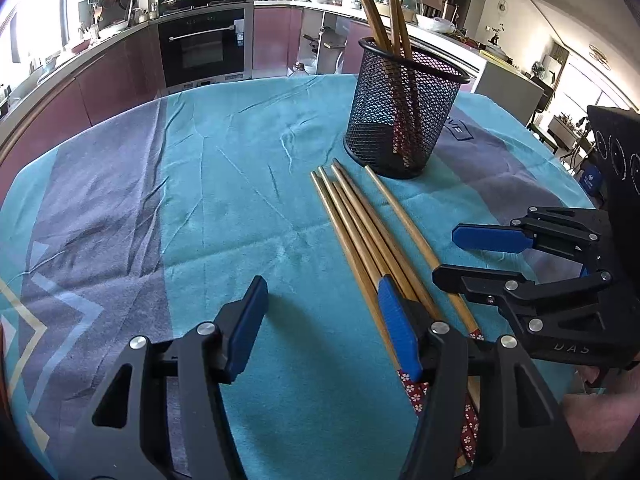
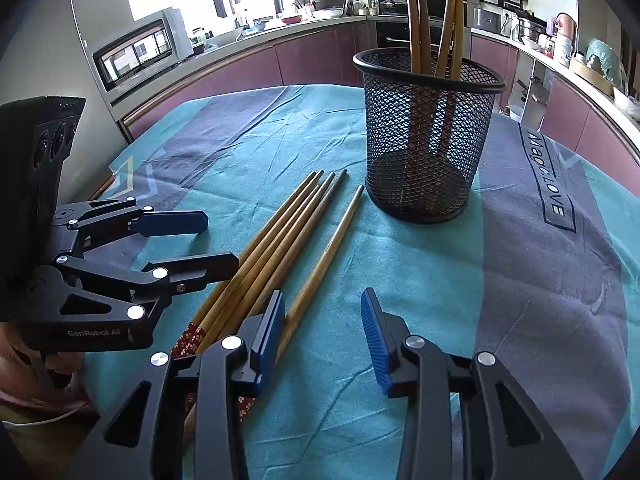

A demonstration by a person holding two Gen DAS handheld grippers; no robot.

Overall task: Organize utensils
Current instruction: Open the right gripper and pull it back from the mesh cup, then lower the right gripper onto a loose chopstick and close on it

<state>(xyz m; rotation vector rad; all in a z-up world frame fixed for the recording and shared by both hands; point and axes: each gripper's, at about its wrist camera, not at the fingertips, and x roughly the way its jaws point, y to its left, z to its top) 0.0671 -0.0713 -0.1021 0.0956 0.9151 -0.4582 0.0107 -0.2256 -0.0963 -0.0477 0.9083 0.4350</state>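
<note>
Several wooden chopsticks (image 1: pixel 360 224) with red flowered ends lie side by side on the teal cloth, tips toward a black mesh cup (image 1: pixel 402 120). The cup stands upright and holds several chopsticks. In the right wrist view the loose chopsticks (image 2: pixel 280 236) lie left of centre and the cup (image 2: pixel 428 140) stands behind them. My left gripper (image 1: pixel 324 320) is open and empty, its right finger over the chopstick bundle. My right gripper (image 2: pixel 322 336) is open and empty, its left finger beside the chopsticks. Each gripper shows in the other's view: the right one (image 1: pixel 468 256), the left one (image 2: pixel 216 240).
The table is covered by a teal and grey cloth (image 1: pixel 180 200) with printed lettering (image 2: pixel 548 172). Kitchen counters, an oven (image 1: pixel 202 46) and cabinets ring the table beyond its far edge.
</note>
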